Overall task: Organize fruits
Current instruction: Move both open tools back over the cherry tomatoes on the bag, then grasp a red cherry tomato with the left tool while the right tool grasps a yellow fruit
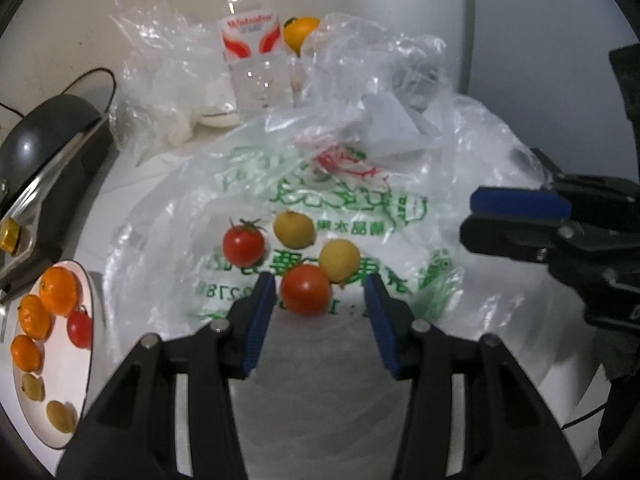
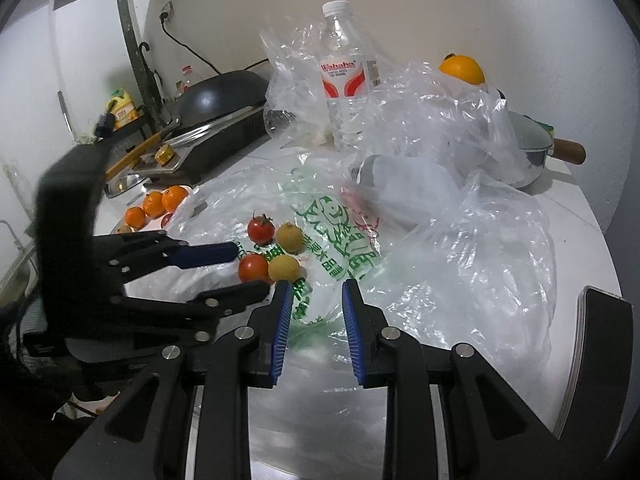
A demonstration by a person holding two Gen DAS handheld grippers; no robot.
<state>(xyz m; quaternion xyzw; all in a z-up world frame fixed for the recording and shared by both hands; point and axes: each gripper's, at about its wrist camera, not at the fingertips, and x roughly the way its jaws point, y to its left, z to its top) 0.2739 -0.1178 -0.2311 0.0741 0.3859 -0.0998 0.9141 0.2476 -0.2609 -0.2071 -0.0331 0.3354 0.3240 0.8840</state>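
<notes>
From your left wrist camera, your left gripper [image 1: 320,292] stands with its blue pads spread apart, and a red tomato [image 1: 306,289] sits between the fingertips on the printed plastic bag [image 1: 352,200], not clamped. Just behind it lie a yellow fruit [image 1: 340,260], a second yellow fruit [image 1: 294,229] and a stemmed tomato [image 1: 243,242]. At the left edge a white plate [image 1: 86,300] holds small oranges [image 1: 59,290], another tomato and two yellowish fruits. Your right gripper [image 1: 476,216] comes in from the right with its jaws nearly together on nothing. From your right wrist camera, your right gripper [image 2: 316,292] hangs over the bag with its pads parted and empty, well clear of the fruit cluster. Your left gripper [image 2: 248,268] reaches in from the left, its fingers either side of the near tomato [image 2: 253,267]. A water bottle [image 2: 344,76] stands behind, with a large orange [image 2: 462,69] on crumpled bags.
</notes>
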